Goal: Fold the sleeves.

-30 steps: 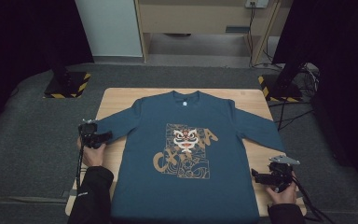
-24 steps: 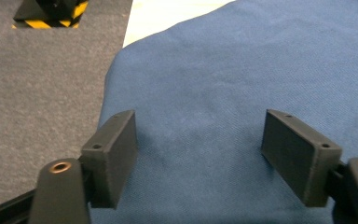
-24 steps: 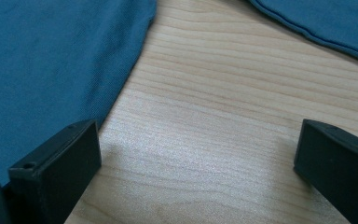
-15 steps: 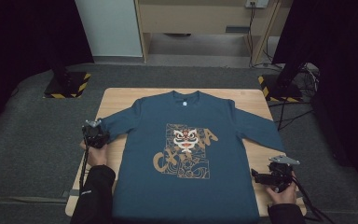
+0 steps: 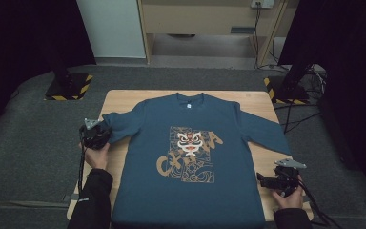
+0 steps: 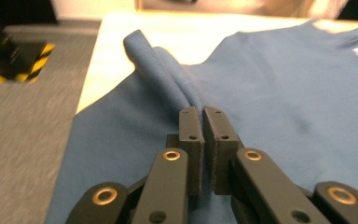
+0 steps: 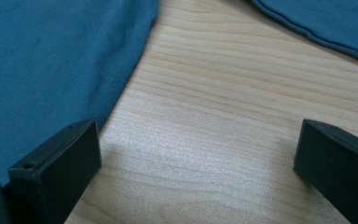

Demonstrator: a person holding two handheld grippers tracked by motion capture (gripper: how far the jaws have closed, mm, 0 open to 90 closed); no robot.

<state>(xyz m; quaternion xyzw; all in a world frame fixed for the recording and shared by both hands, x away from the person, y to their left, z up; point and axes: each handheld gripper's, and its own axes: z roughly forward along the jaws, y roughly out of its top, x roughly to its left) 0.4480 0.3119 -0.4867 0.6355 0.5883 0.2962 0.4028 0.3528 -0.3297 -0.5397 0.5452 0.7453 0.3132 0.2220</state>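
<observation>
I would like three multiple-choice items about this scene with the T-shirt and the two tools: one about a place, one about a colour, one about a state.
1. Where is the right tool?
A. over the collar
B. by the shirt's lower right edge, over bare wood
C. on the grey floor

2. What colour is the T-shirt?
A. red
B. white
C. dark blue

3. How are the jaws of the left tool?
A. shut on the sleeve
B. wide open over the print
C. shut on a cable

Answers:
1. B, since the right gripper view shows the table between its jaws, with the shirt's edge beside one jaw.
2. C, as the high view shows dark blue cloth with an orange print.
3. A, because the left gripper view shows a pinched ridge of sleeve cloth between the jaws, which have just been closing.
</observation>
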